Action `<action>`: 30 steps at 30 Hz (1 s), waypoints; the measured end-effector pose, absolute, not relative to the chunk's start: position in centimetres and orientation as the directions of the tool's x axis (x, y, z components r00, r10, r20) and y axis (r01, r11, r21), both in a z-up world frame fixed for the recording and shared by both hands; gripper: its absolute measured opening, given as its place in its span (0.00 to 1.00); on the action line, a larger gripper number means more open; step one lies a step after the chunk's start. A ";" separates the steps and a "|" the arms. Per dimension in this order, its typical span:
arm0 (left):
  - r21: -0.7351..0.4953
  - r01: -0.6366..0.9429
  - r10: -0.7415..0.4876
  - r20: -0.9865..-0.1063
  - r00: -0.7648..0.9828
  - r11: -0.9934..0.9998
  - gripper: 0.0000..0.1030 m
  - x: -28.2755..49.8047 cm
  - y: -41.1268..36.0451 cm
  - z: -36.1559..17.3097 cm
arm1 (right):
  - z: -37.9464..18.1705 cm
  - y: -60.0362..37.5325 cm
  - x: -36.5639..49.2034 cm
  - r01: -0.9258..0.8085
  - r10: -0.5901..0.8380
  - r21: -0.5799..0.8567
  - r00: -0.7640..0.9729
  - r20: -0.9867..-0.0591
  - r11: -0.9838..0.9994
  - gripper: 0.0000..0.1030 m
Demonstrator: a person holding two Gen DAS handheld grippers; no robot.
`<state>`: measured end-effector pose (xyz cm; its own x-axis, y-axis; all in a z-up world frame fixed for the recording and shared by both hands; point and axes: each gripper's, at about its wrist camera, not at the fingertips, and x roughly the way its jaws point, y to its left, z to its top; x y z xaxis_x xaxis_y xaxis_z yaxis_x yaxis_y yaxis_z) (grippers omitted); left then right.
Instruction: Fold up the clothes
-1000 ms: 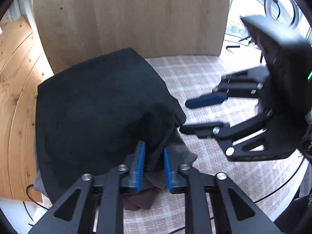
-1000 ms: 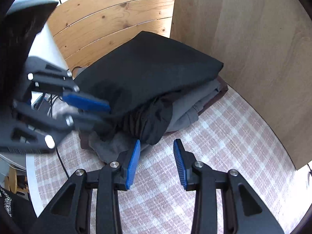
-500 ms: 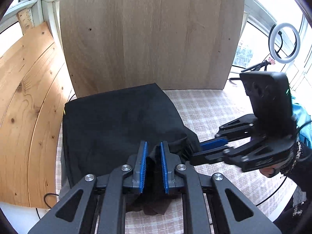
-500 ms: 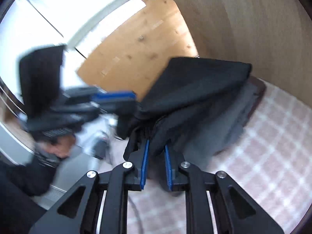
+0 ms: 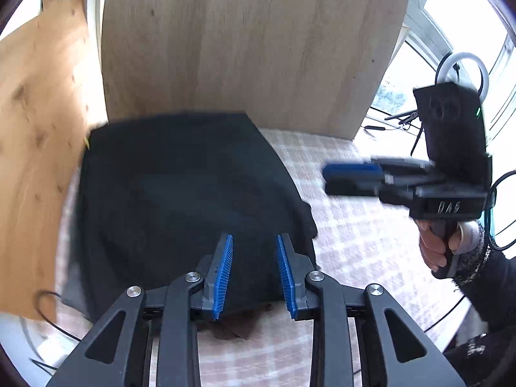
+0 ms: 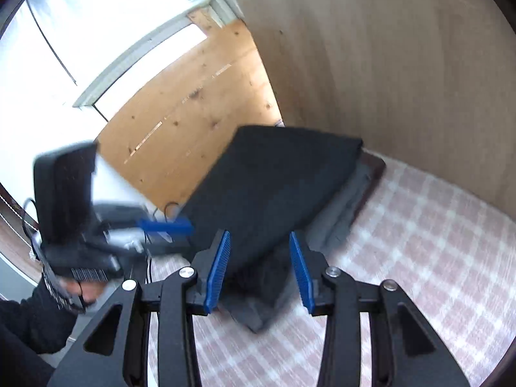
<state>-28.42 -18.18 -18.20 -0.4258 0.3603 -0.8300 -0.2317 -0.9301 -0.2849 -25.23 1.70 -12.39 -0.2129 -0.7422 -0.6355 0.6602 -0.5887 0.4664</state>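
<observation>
Left wrist view, both fingers just released, black garment (image 5: 180, 193), writing unreadable.

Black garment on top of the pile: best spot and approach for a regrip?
Probably the near edge of the black garment, where it drapes loose over the grey clothes. Come in low from the checked cloth side; the far edges sit against the wooden boards.

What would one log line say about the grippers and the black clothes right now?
left gripper: jaws just opened, nothing pinched | right gripper: jaws just opened, nothing pinched | black garment: folded atop pile | gray garment: beneath
</observation>
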 end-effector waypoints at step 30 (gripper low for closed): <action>-0.221 -0.053 0.201 -0.730 -0.654 -0.974 0.73 -12.3 -15.5 -9.0 | -3.7 13.1 -4.5 0.168 -0.153 0.052 -0.675 -0.721 -0.984 0.66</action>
